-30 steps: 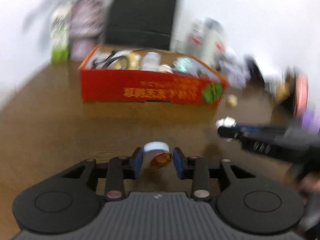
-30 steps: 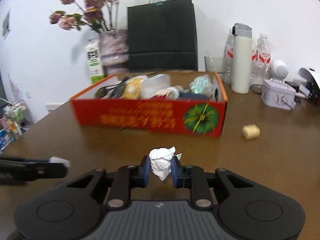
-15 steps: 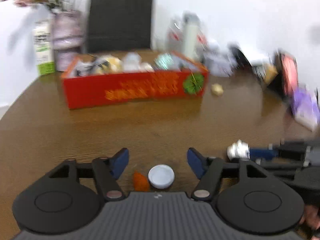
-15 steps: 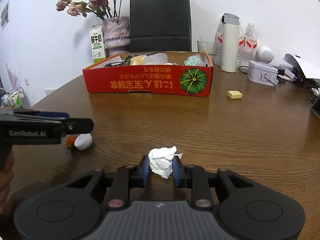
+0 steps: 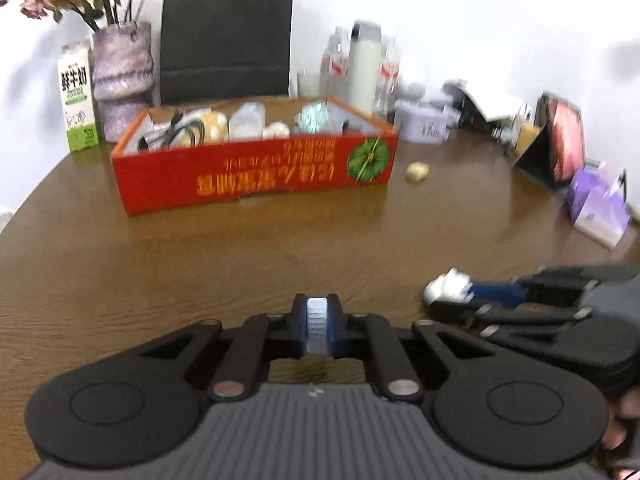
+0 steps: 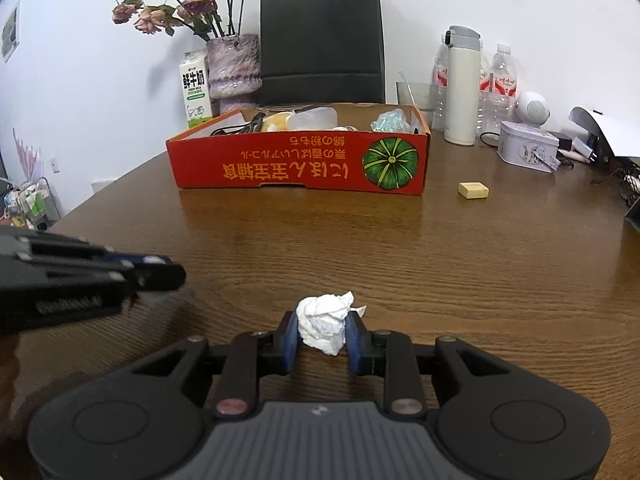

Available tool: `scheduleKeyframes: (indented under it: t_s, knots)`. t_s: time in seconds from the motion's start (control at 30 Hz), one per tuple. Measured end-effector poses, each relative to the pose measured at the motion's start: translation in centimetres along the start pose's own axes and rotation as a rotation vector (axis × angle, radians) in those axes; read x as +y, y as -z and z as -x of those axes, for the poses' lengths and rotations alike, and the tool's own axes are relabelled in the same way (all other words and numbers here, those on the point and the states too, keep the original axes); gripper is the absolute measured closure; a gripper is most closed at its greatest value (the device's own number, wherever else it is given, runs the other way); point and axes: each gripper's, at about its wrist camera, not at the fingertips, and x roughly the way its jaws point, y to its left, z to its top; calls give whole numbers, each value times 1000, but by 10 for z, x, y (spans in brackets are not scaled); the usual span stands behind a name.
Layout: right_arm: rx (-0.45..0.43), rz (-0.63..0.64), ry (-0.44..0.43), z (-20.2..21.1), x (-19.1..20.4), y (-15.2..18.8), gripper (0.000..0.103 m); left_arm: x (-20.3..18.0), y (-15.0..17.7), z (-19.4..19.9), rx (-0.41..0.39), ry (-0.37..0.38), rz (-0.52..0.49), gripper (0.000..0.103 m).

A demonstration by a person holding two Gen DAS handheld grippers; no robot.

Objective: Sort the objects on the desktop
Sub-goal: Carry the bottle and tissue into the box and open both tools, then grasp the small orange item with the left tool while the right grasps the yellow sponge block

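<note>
Wood table (image 6: 480,264): L gripper (image 5: 317,330) clamps white cap (image 5: 317,326), R gripper (image 6: 322,338) clamps paper wad (image 6: 324,322).

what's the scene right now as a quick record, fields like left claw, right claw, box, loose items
left claw: shut on white ribbed cap
right claw: shut on crumpled tissue
box: red cardboard box, open top, already holding cables and containers
loose items: small yellow block on the table, right of the box
backdrop: black paper bag, milk carton, vase of flowers
</note>
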Motion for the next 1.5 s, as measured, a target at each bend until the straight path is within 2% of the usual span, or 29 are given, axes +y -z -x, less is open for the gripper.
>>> scheduleKeyframes:
  t_s: [0.07,0.23,0.5,0.6,0.7,0.83,0.93,1.0,1.07,1.13,1.2,1.27,1.3,1.33,1.4,1.5]
  knots:
    - [-1,-8,-8,2,-3,0,79,-6,-3,16,-55,4,8,93]
    - [-50,-22,-15,19,-5,-4,81,-19,-8,45,-127,-32,15,93]
    - [-163,7,-35,75,4,-8,82,-25,3,86,-192,-56,44,93]
    - [-190,6,-57,88,0,-21,82,-13,-17,87,-210,-47,65,93]
    - [-236,30,-63,85,-10,-55,82,8,-56,72,-228,-39,51,93]
    - [-254,51,-50,52,-27,-114,82,49,-119,26,-213,-93,71,93]
    - [-199,14,-63,1,-47,-162,82,82,-159,-29,-140,-133,94,93]
    - [-153,-3,-60,-36,-59,-189,82,107,-176,-68,-71,-106,134,93]
    - [-113,-11,-42,-71,-68,-208,82,129,-188,-107,-9,-115,184,93]
    - [-72,0,-2,-109,-78,-225,82,144,-195,-138,16,-160,195,93]
    - [-32,-19,30,-141,-88,-236,79,150,-200,-159,53,-169,164,92]
    - [18,-25,26,-168,-92,-241,79,154,-202,-173,60,-199,143,74]
    - [34,-27,40,-179,-94,-244,72,155,-202,-176,55,-212,137,58]
    - [45,-29,53,-187,-94,-245,58,156,-201,-176,40,-213,137,54]
    - [31,-43,69,-194,-96,-249,47,158,-203,-174,28,-195,148,54]
    - [16,-52,75,-191,-95,-252,46,160,-206,-167,16,-193,168,53]
